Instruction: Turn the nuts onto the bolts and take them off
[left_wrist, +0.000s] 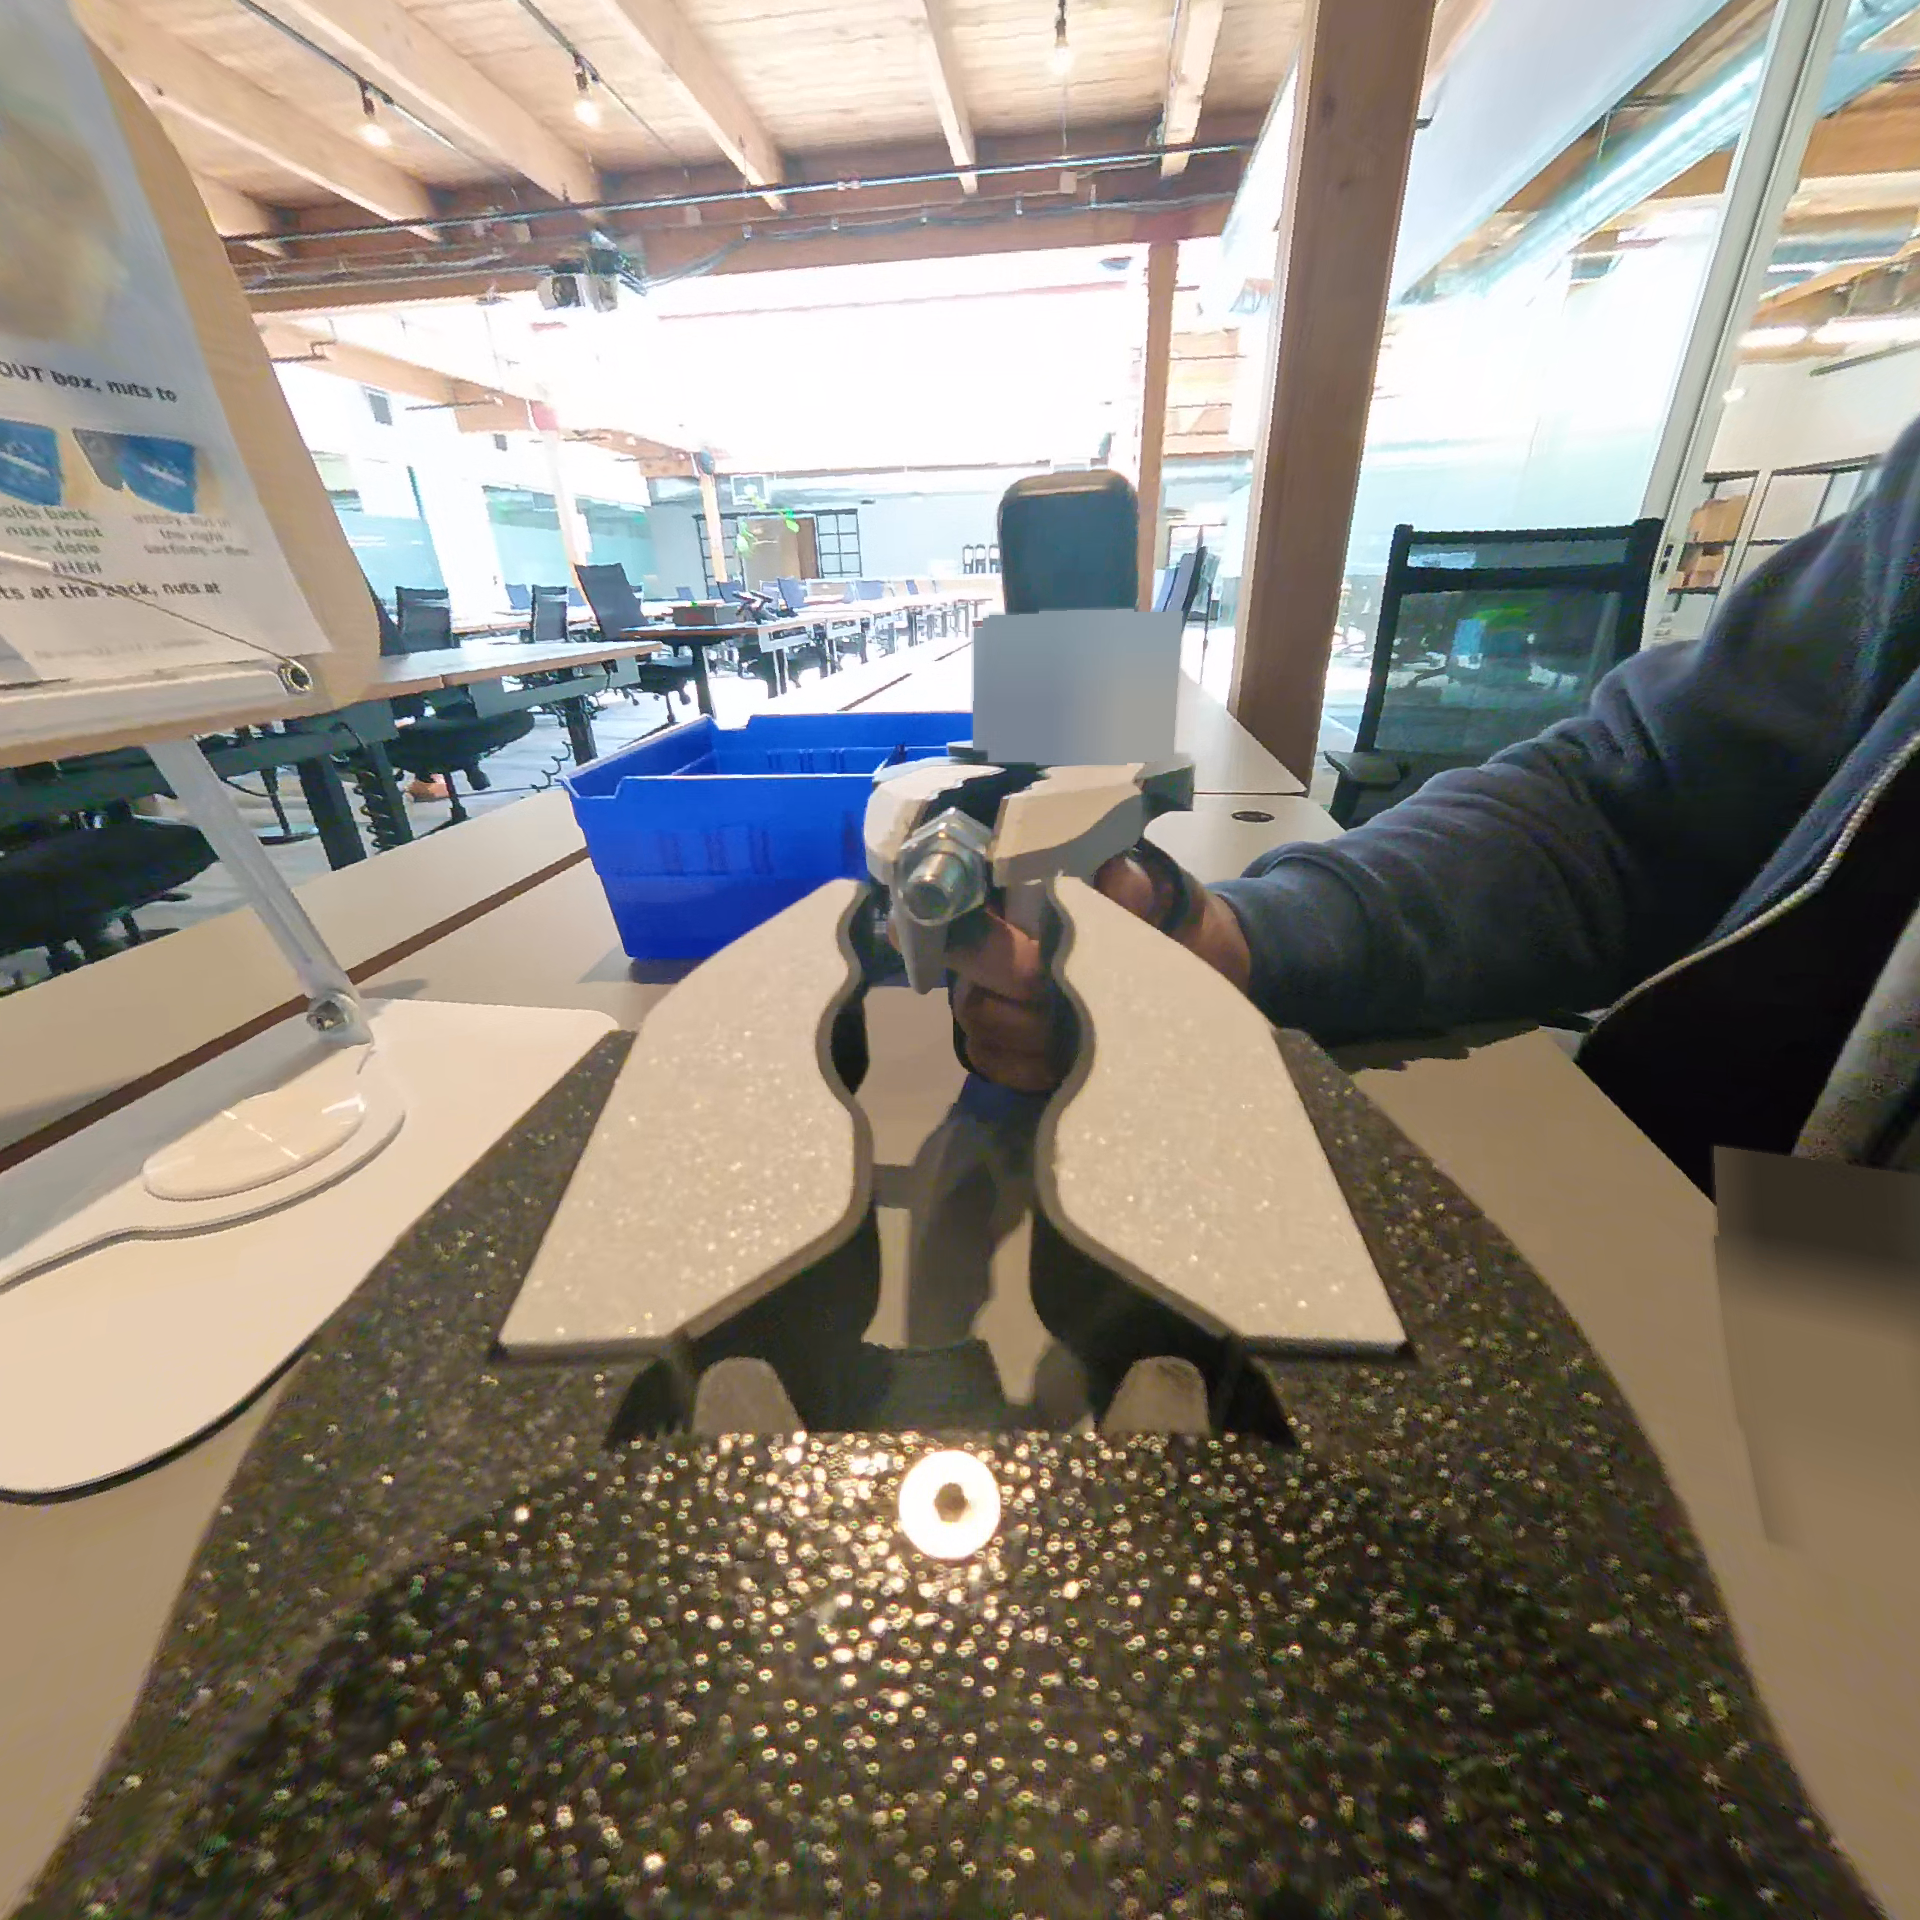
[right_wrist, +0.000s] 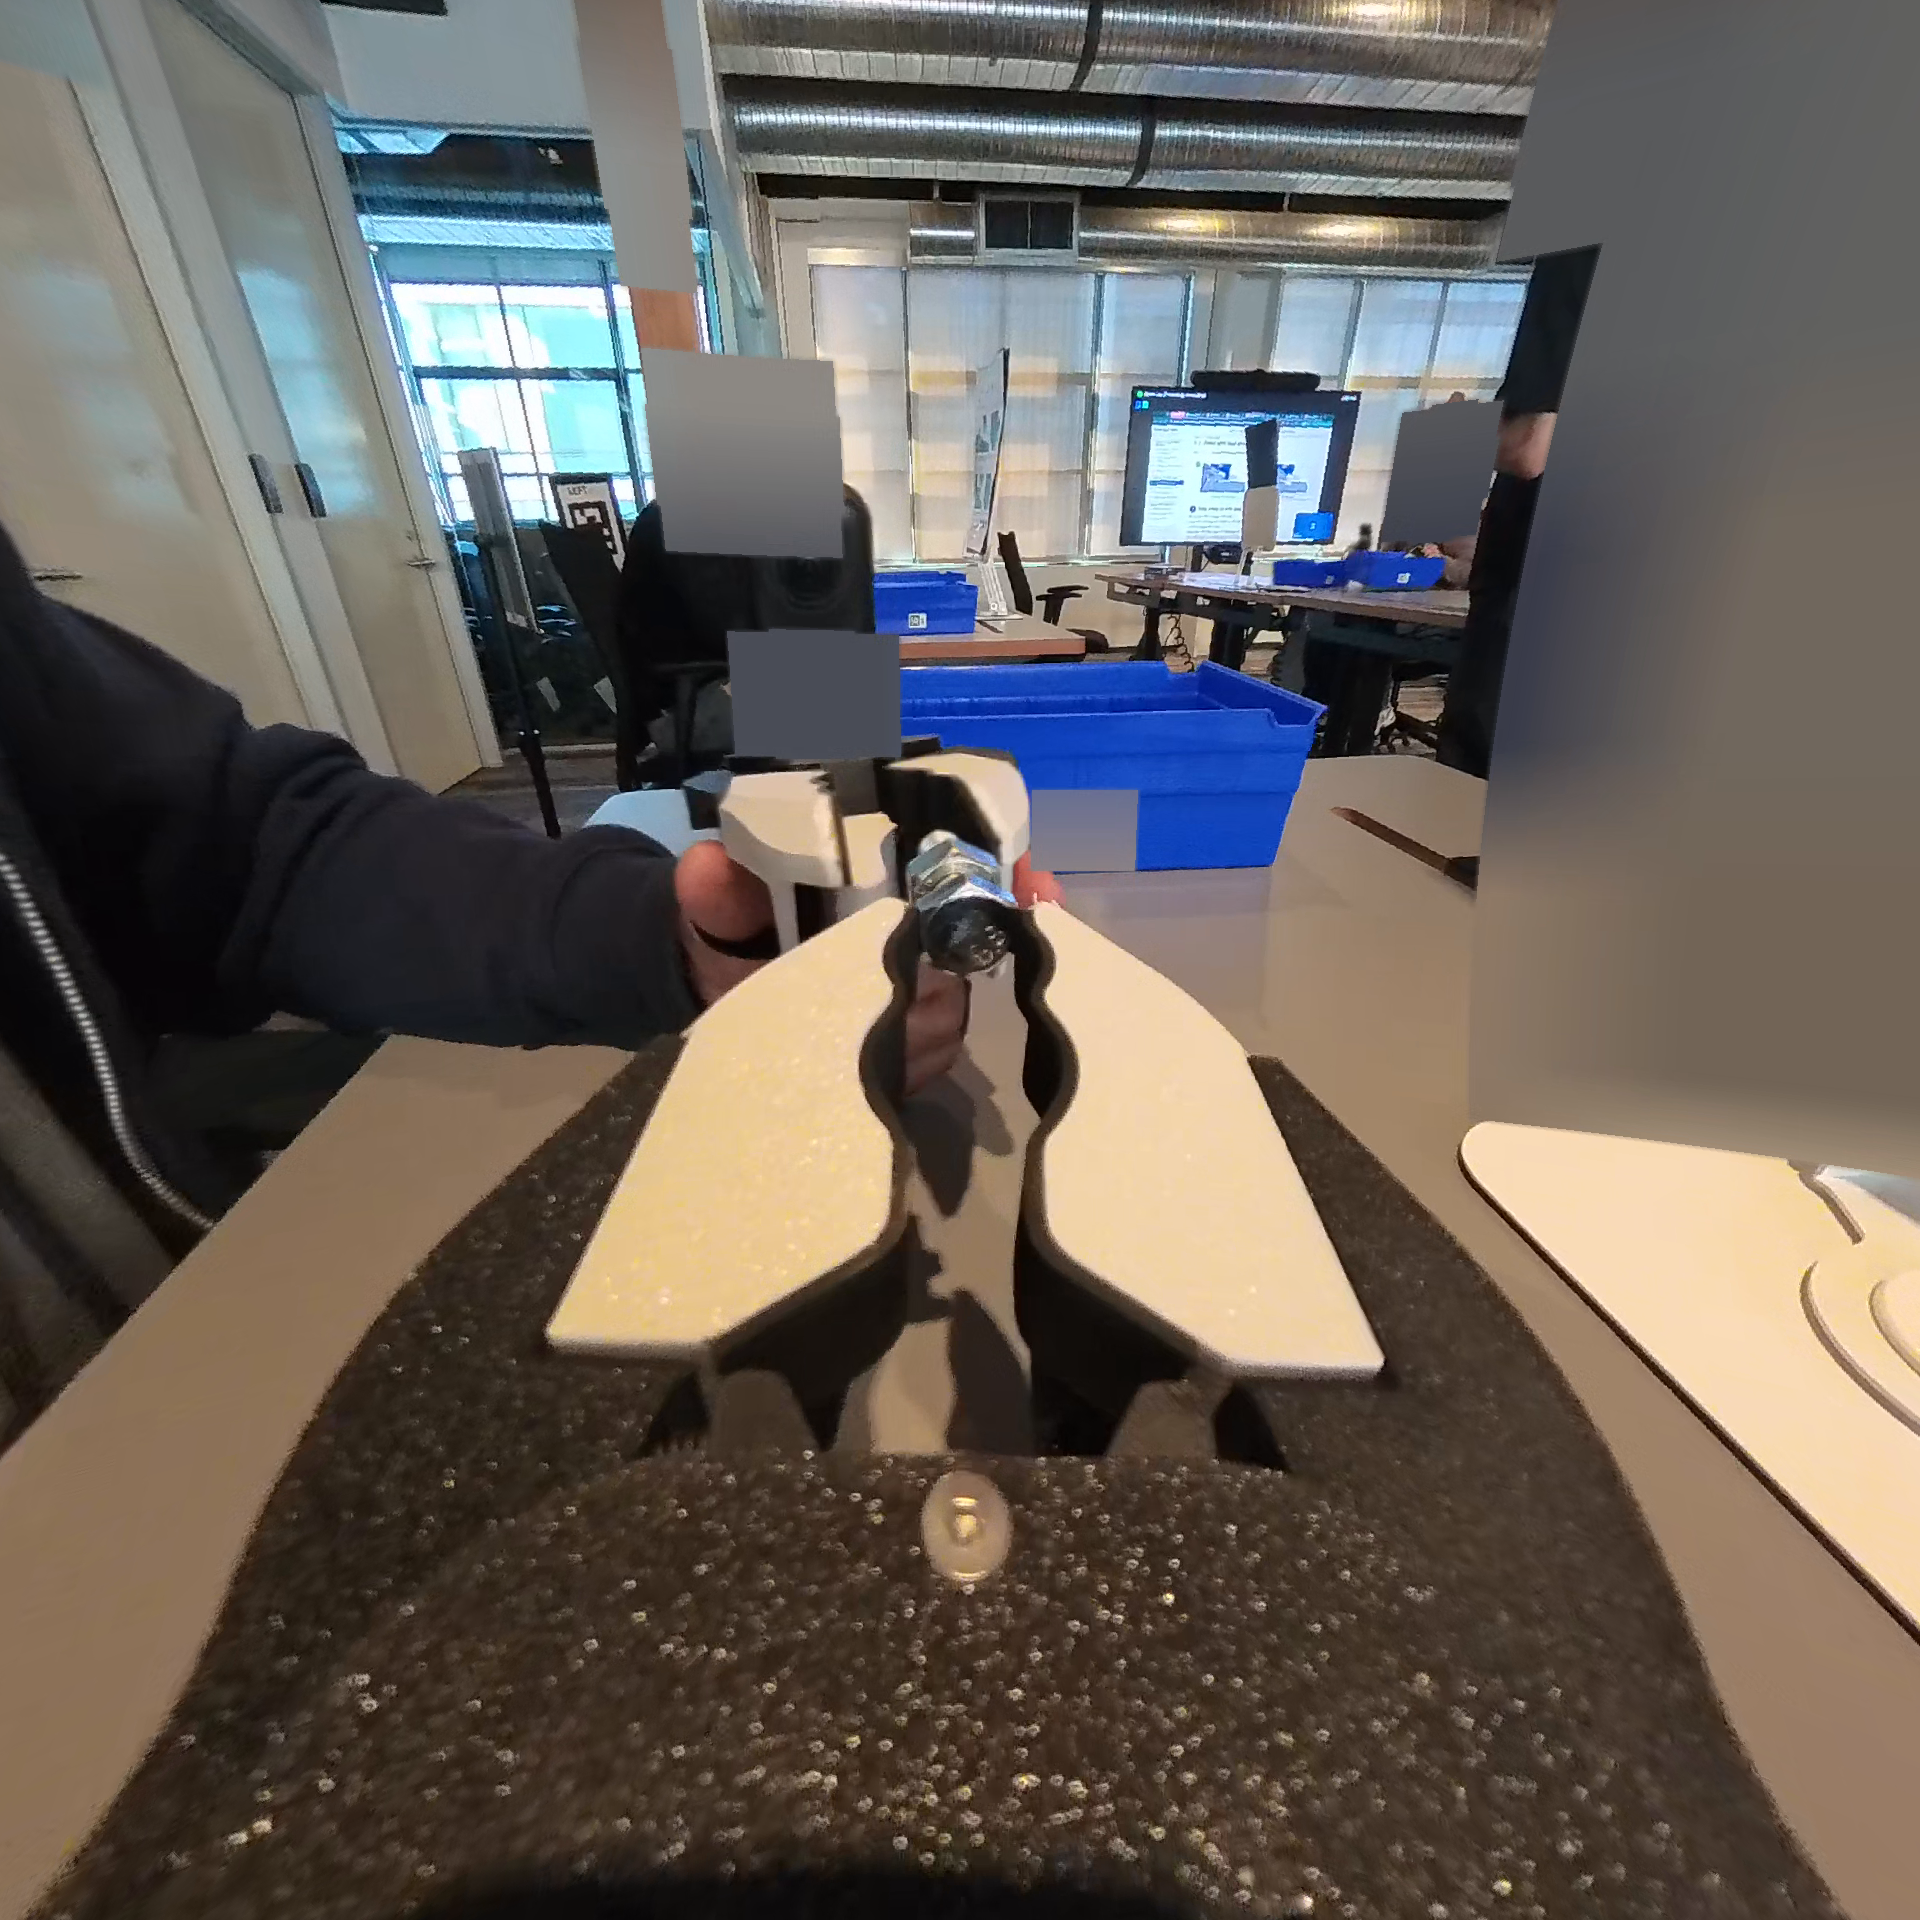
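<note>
Bolt with nut threaded on it is held up in the air over the tabletop, between the two claws, which face each other tip to tip. In the right wrist view the bolt head points at the camera and sits in the first notch between the tips of the right claw. The fingers are close in on either side of the head and look to be pinching it. The nut sits just behind the head, right at the tips of the other claw.

In the left wrist view the threaded end points at the camera. The left claw has its fingers a little apart with the bolt end just beyond them. Cannot tell whether it grips the nut or only sits next to it.

A hand in a dark sleeve wraps the right claw's handle; the other hand holds the left one. A blue bin stands on the tabletop behind the claws. A white stand base is off to the side, carrying a printed sheet.
</note>
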